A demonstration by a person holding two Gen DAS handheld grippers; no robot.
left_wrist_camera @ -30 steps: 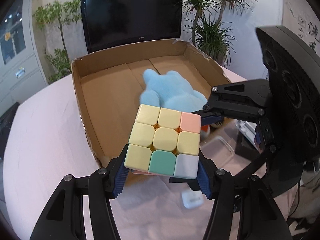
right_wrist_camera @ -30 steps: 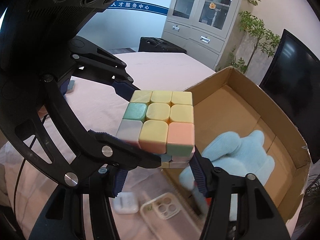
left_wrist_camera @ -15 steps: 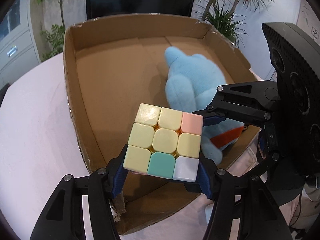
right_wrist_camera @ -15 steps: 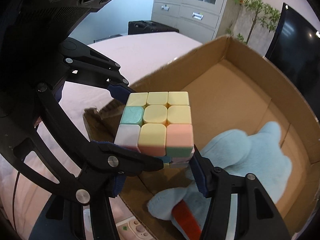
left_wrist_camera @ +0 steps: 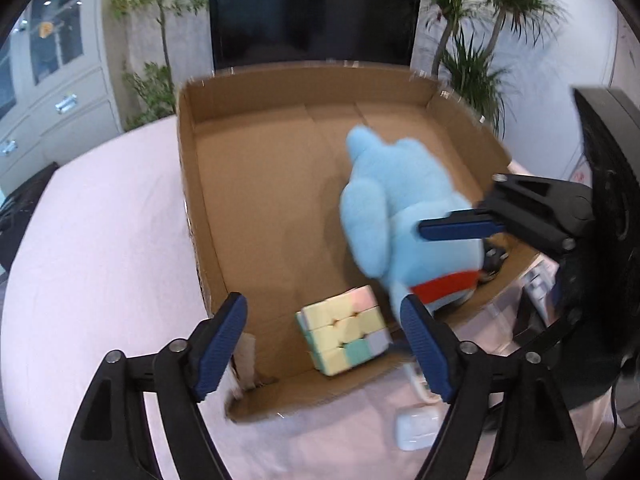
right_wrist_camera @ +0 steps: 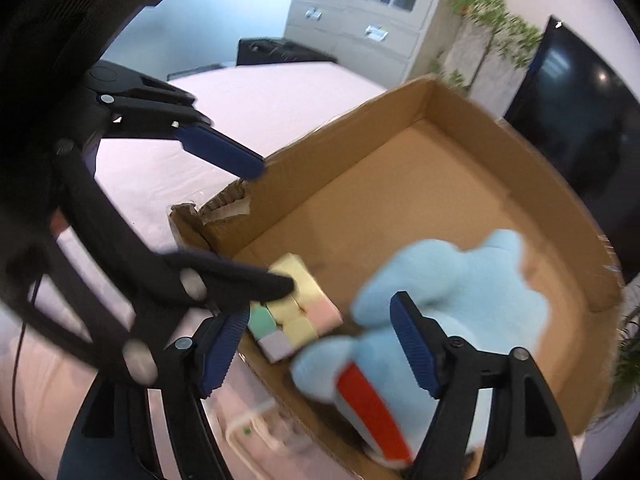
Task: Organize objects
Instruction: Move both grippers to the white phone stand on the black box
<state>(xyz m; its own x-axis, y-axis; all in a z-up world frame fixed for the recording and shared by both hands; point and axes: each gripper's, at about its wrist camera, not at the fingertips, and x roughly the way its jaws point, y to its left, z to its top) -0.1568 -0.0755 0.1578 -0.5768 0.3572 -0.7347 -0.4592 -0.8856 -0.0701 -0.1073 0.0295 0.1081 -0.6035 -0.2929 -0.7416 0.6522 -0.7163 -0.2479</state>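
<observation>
A pastel puzzle cube (left_wrist_camera: 344, 334) lies tilted in the near corner of the cardboard box (left_wrist_camera: 188, 184), free of both grippers. Beside it sits a light blue plush toy (left_wrist_camera: 400, 208) with a red patch. My left gripper (left_wrist_camera: 324, 340) hovers above the cube, its jaws opening and its pads clear of it. In the right wrist view the cube (right_wrist_camera: 294, 314) rests low on the box floor (right_wrist_camera: 420, 208) next to the plush (right_wrist_camera: 448, 292). My right gripper (right_wrist_camera: 316, 346) hangs over it, jaws opening, nothing pressed between the pads.
The box stands on a table under a pink cloth (left_wrist_camera: 88, 248). A white earbud case (left_wrist_camera: 416, 428) and a white cable lie on the cloth just before the box's near wall. The near left corner of the box (right_wrist_camera: 216, 216) is torn. A dark screen and plants stand behind.
Both grippers held the cube together above the box. Their jaws have spread and the cube has dropped onto the box floor by the plush.
</observation>
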